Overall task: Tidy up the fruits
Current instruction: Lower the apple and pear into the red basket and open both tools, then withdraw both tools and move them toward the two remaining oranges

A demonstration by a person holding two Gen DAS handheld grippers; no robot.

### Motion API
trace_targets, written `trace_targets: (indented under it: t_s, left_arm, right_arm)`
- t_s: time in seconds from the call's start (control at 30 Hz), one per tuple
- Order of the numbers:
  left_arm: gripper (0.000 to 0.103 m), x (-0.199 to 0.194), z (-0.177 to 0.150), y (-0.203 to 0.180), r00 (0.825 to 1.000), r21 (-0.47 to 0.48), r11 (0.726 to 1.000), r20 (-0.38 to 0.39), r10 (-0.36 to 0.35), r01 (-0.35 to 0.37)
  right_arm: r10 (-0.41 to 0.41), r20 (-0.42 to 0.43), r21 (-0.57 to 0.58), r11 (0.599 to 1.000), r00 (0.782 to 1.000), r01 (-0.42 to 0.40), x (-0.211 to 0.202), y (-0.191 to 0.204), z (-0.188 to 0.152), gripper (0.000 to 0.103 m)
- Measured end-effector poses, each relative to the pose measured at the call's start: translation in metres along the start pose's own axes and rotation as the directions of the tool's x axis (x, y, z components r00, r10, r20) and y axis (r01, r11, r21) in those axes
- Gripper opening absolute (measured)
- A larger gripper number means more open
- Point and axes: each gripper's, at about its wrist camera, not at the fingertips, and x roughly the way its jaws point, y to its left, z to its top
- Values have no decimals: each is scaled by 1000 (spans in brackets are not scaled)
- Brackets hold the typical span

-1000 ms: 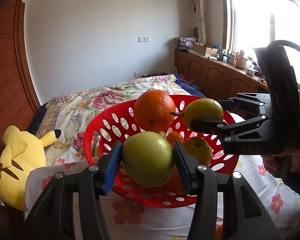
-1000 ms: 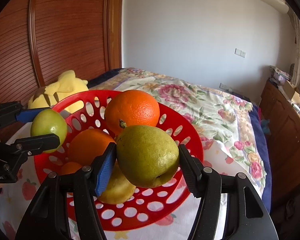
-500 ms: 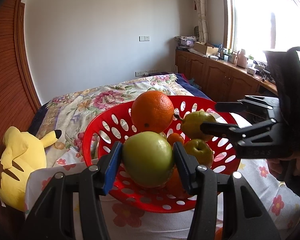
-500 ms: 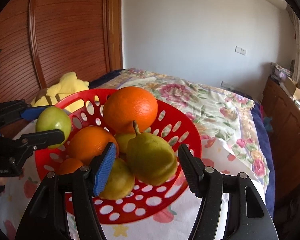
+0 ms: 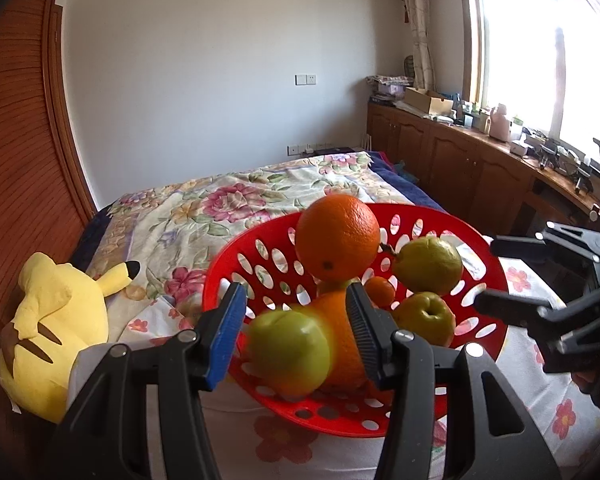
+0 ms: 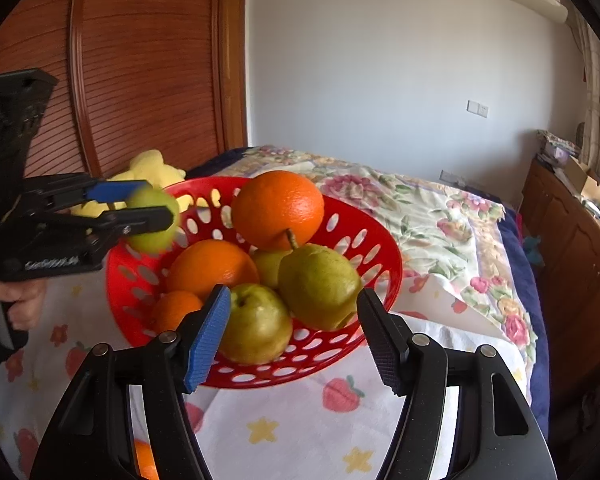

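Left wrist view: the green apple (image 5: 288, 354) is seen blurred between the fingers of the left gripper (image 5: 296, 332), at the near rim of the red basket (image 5: 420, 211). It lies against the blue pad, and a thin strip of orange shows beside the black one, so it cannot be told whether the apple is clamped or let go. Behind it the basket is crowded with a large orange (image 5: 338, 242) on top, a pear (image 5: 428, 266), a second yellow-green fruit (image 5: 424, 318) and a small orange (image 5: 380, 292). The right gripper (image 5: 486, 276) is held at the basket's right rim with its jaws parted and nothing between them; in the right wrist view the pear is seen lying in the basket just beyond its tips. The basket rests on a flower-printed cloth (image 5: 284, 440), where bare room is left in front. A yellow plush toy (image 5: 56, 332) lies to the left, and a floral bedspread (image 5: 228, 204) stretches behind.
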Motion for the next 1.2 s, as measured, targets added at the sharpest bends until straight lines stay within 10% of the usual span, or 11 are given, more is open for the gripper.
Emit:
trace_targets:
  t_s: [1.2]
  left_arm:
    - [57, -95, -83, -43, 998, -8, 998, 21, -59, 59]
  right_arm:
    - [5, 11, 95, 995, 1000, -7, -83, 46, -72, 68]
